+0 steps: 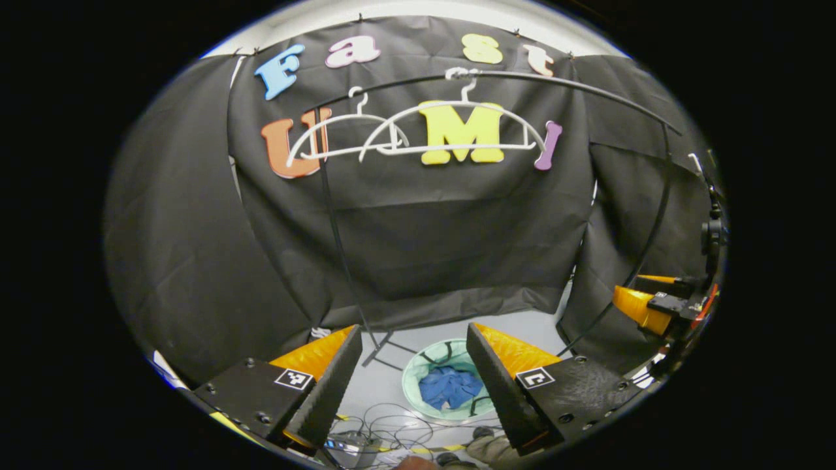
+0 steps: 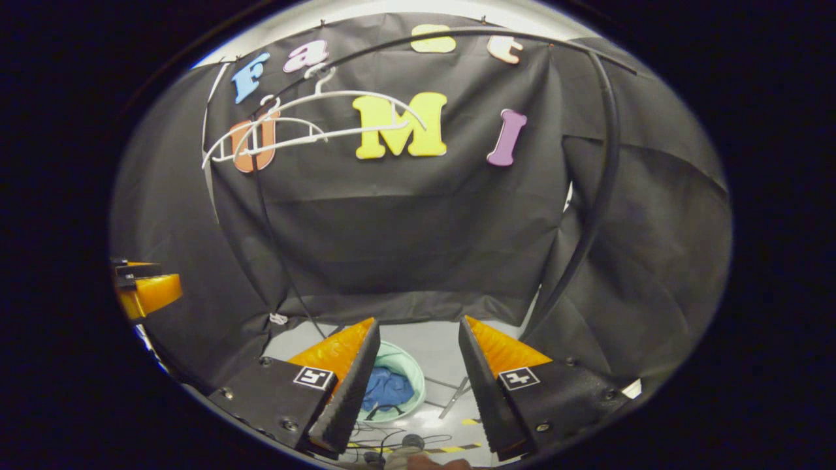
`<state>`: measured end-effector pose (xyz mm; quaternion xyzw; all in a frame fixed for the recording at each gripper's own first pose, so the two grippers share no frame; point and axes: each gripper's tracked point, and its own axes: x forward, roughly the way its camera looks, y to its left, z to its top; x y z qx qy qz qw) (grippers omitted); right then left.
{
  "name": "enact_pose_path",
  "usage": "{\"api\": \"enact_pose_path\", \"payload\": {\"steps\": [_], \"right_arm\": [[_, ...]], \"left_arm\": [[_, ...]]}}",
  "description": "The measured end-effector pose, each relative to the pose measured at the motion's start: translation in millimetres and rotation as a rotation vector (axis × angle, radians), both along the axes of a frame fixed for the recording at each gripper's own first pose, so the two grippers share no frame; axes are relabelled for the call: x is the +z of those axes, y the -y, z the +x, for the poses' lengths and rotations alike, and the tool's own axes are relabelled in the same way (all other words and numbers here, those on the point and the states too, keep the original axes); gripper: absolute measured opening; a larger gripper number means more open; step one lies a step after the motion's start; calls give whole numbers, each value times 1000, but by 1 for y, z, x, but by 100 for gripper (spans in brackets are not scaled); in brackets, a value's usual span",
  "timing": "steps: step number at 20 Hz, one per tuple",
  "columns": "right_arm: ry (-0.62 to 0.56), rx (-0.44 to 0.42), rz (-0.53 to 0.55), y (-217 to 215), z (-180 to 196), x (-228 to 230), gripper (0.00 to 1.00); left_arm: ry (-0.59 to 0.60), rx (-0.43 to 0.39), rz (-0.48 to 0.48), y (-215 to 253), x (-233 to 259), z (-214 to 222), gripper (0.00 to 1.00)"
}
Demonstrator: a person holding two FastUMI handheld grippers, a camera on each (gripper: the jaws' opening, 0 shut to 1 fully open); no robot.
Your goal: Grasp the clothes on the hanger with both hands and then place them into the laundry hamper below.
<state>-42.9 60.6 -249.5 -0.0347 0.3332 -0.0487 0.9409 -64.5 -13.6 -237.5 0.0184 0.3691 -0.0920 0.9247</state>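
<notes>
Left gripper view showed the blue clothes (image 1: 449, 386) lying crumpled inside the pale green laundry hamper (image 1: 413, 380), which stood on the light floor (image 1: 382, 385) below the rack. I saw the hamper's round rim open to the camera, with the garment bunched near its middle and dark trim lines running across the mesh wall. From the right gripper view, the same clothes (image 2: 386, 388) sat low in the hamper (image 2: 410, 367), partly hidden behind one finger of my right gripper (image 2: 418, 375).

Both of my claws stood wide apart and gripped nothing: the left gripper (image 1: 413, 378) framed the hamper between its spread fingers, and the right one was held above the floor the same way.

Above, two white hangers (image 1: 418, 130) hung bare from the black rail (image 1: 562, 85) of the clothes rack, one partly overlapping the other. Loose dark cables (image 1: 392, 427) lay tangled on the floor just in front of the hamper, beside a strip of yellow-and-black tape (image 2: 450, 448). Black cloth (image 1: 418, 235) closed off the booth behind the rack.
</notes>
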Motion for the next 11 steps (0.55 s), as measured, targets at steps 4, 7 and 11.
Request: {"api": "enact_pose_path", "payload": {"steps": [4,7,11], "right_arm": [[70,-12,-3,-8,-24,30,78],[154,-11,-28,-16,-31,66,81],[293,8,-46,-26,-44,127,78]], "left_arm": [[95,-12,-22,-16,44,-8,100],[193,-21,-29,-26,85,-12,93],[329,-28,-59,-39,141,-17,100]]}}
